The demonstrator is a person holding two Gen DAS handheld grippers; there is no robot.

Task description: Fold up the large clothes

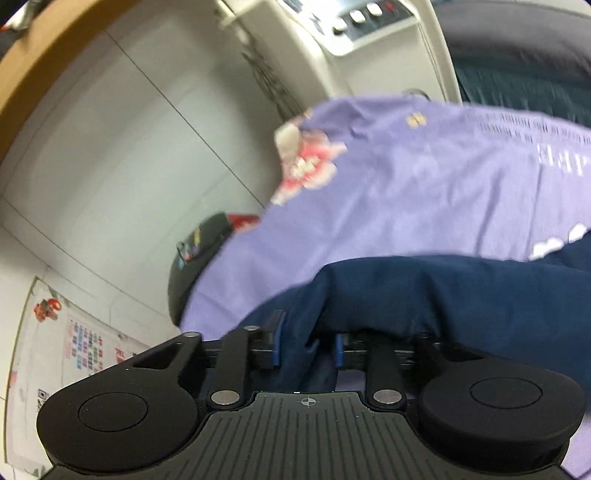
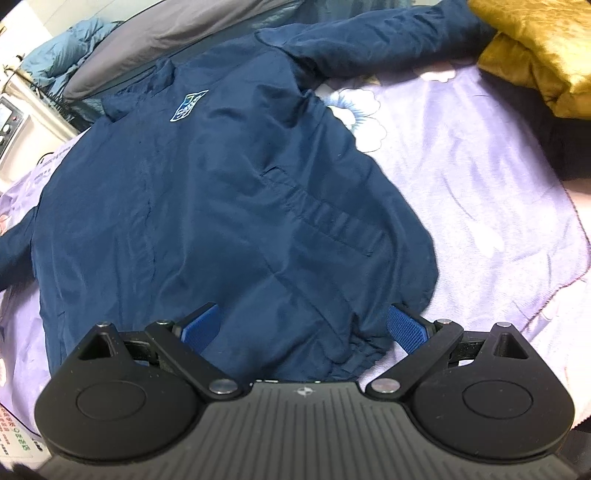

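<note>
A navy jacket lies spread front-up on a lilac flowered bedsheet, its light-blue chest logo toward the far left and one sleeve stretched to the far right. My right gripper is open low over the hem, which lies between the blue pads without being pressed. In the blurred left wrist view, my left gripper has its jaws close together on a bunched fold of the jacket, which drapes over the fingertips above the sheet.
A mustard plush blanket lies at the far right of the bed. A grey pillow and a blue quilt sit at its head. Beside the bed stand a white appliance with knobs, a black bag and a wall poster.
</note>
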